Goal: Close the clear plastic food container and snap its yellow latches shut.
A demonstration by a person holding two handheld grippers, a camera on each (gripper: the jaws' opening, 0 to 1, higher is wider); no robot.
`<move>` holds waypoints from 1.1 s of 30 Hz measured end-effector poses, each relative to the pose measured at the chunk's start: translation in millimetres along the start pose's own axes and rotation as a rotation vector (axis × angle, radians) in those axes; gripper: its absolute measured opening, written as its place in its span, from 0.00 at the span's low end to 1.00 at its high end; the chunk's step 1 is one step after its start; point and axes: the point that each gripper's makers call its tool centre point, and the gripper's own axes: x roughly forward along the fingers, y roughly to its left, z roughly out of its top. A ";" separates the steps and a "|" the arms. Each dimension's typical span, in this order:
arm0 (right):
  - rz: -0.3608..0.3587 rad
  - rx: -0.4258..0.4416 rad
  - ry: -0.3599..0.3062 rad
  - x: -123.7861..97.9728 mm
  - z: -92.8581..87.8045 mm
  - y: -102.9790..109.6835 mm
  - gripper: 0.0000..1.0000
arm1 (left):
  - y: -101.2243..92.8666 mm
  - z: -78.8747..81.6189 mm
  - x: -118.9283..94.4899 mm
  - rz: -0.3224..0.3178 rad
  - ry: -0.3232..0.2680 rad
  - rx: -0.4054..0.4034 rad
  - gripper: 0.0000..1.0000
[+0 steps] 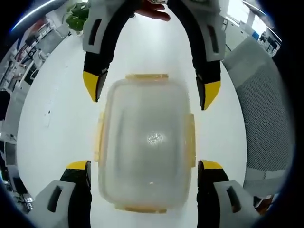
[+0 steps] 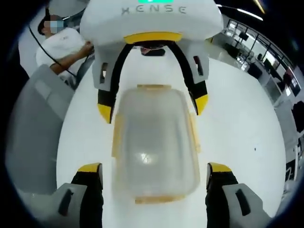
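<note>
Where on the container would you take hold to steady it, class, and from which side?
Grip the container across its two long sides, coming straight down from above: it lies flat on the table, lid up, and both open grippers already straddle its ends.

I see the clear container [image 1: 145, 142] lying flat on the white bench [image 1: 57, 118], its frosted lid [image 2: 154, 142] set on top. Yellow latches [image 1: 99, 137] line all four sides, the long-side ones flared outward, not snapped down.
</note>
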 end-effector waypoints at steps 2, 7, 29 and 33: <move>-0.005 0.007 -0.004 -1.8 -0.7 0.2 0.91 | 0.7 0.3 -1.3 0.003 -0.004 -0.005 0.93; -0.014 0.012 -0.012 -6.1 -0.4 2.1 0.90 | -1.6 2.7 -5.5 0.009 -0.012 -0.005 0.93; -0.235 0.199 -0.327 -26.2 25.8 -4.4 0.88 | 3.4 3.3 -25.2 0.187 -0.299 -0.288 0.94; -0.265 0.245 -0.369 -27.9 27.1 -5.2 0.88 | -0.1 3.9 -26.0 0.186 -0.359 -0.362 0.95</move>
